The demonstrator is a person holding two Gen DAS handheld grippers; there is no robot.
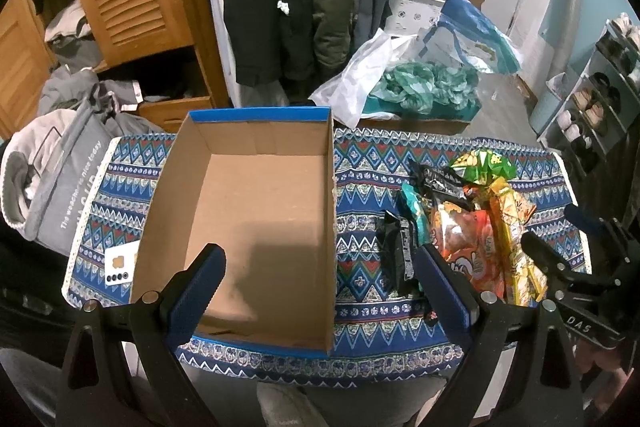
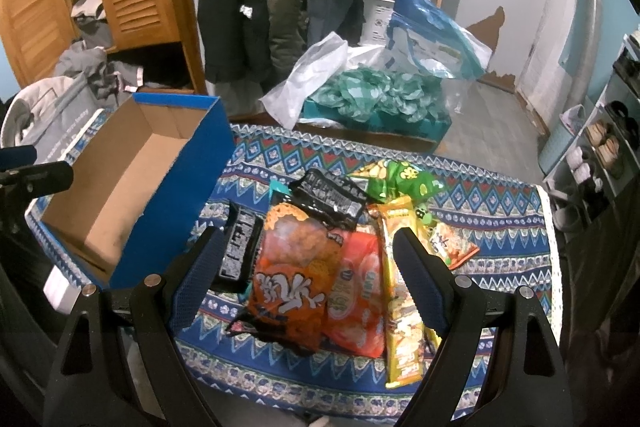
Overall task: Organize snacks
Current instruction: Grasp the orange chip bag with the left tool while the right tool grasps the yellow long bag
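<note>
Empty cardboard box [image 1: 256, 227] on the patterned desk [image 1: 360, 155], open side up to receive the snack packets [image 2: 320, 259] heaped just beside it; left hand-held gripper [image 1: 320, 291] and right hand-held gripper [image 2: 308, 275] both spread, holding nothing

Grey fabric bag [image 1: 76, 187] at the table's left edge: white print along its side reads "The weather is nice today"; larger letters below it are cut off, not readable. Black gripper [image 1: 576, 267] at the right of the left wrist view: small white letters "DAS" on its body. Orange snack bag [image 2: 288, 267]: big white stylised characters, not legible. Black packets [image 2: 332, 199], green packet [image 2: 396, 179], yellow packet [image 2: 400, 267]: print too small or blurred to read.
</note>
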